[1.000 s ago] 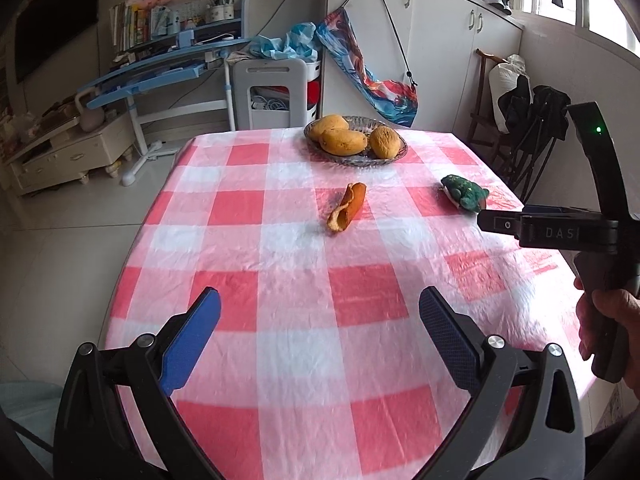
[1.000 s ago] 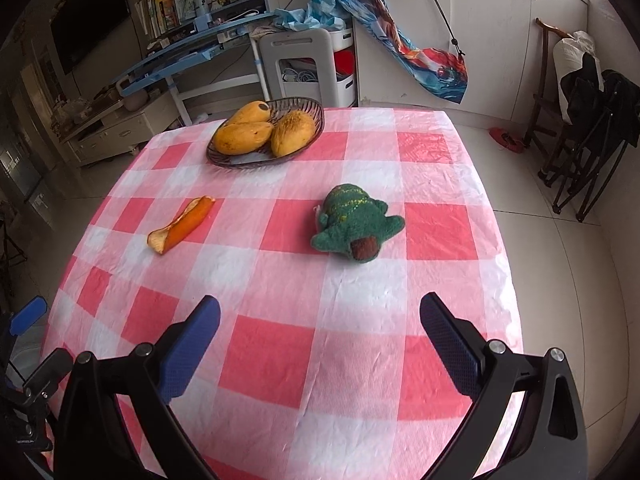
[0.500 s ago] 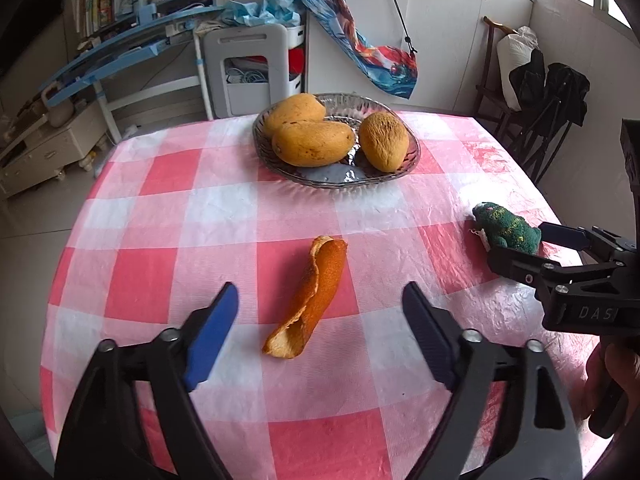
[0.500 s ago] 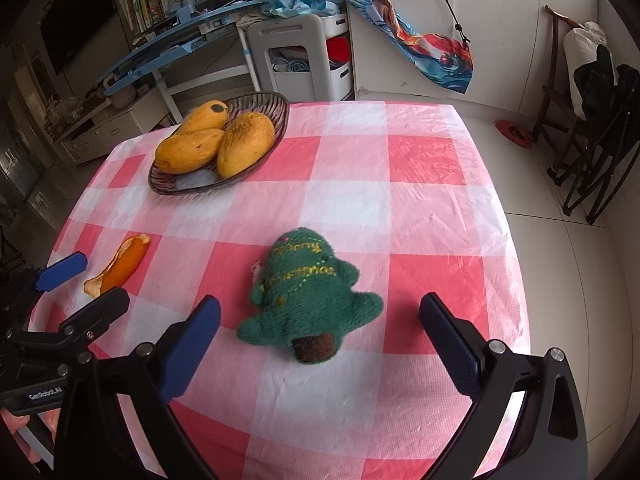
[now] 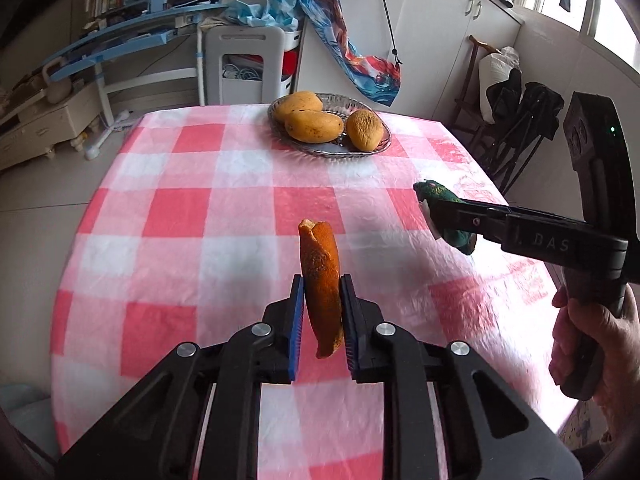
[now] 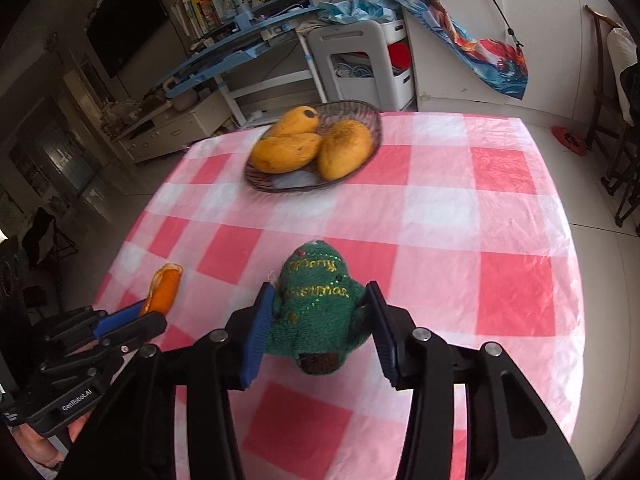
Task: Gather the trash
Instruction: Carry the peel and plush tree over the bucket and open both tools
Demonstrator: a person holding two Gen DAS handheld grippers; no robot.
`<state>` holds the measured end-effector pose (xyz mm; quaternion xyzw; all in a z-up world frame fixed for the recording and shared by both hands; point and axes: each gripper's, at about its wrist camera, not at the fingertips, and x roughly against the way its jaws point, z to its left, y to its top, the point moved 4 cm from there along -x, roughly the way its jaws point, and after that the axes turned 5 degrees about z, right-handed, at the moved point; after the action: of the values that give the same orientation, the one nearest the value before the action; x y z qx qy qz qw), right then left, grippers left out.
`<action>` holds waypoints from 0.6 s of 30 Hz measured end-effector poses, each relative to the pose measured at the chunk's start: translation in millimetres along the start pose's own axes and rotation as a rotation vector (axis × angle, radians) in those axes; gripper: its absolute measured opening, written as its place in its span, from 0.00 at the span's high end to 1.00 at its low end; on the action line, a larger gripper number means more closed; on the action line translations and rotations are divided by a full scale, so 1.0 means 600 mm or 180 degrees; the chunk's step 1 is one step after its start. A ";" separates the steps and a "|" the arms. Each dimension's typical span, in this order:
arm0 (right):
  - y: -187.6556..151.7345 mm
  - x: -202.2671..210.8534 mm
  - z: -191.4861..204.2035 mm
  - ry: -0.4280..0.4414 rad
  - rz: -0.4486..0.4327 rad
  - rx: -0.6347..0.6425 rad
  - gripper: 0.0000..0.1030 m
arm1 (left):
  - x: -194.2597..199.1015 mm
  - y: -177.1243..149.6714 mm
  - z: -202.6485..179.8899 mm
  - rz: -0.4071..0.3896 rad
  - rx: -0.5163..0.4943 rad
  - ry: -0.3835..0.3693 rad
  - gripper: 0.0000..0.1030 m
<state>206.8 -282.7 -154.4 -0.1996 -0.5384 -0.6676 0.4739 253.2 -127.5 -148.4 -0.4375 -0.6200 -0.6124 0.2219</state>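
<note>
My left gripper [image 5: 321,285] is shut on an orange fruit peel [image 5: 320,276] and holds it upright above the red-and-white checked tablecloth [image 5: 180,216]. My right gripper [image 6: 319,294] is shut on a green plush Christmas tree [image 6: 316,312] and holds it above the cloth. From the left wrist view the right gripper [image 5: 430,202] shows at the right with the plush [image 5: 444,196] in its jaws. From the right wrist view the left gripper [image 6: 136,314] and the peel [image 6: 164,286] show at the lower left.
A glass bowl [image 5: 376,148] with three mangoes [image 5: 314,126] stands at the far side of the table; it also shows in the right wrist view [image 6: 376,120]. Beyond the table stand a white cart [image 5: 244,62], a blue desk [image 5: 120,40] and white cabinets [image 5: 440,40].
Both grippers closed. The left one took hold of the peel and lifted it off the cloth. The right one moved onto the plush tree and clamped it.
</note>
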 end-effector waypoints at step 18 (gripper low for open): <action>-0.235 0.114 0.194 0.0549 0.0059 0.0202 0.51 | 0.216 -0.218 0.028 -0.0109 -0.0046 0.0236 0.83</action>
<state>26.9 -209.8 -136.4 -0.1313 -0.5145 -0.6606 0.5307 83.8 -59.0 -120.2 -0.4054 -0.6142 -0.6364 0.2310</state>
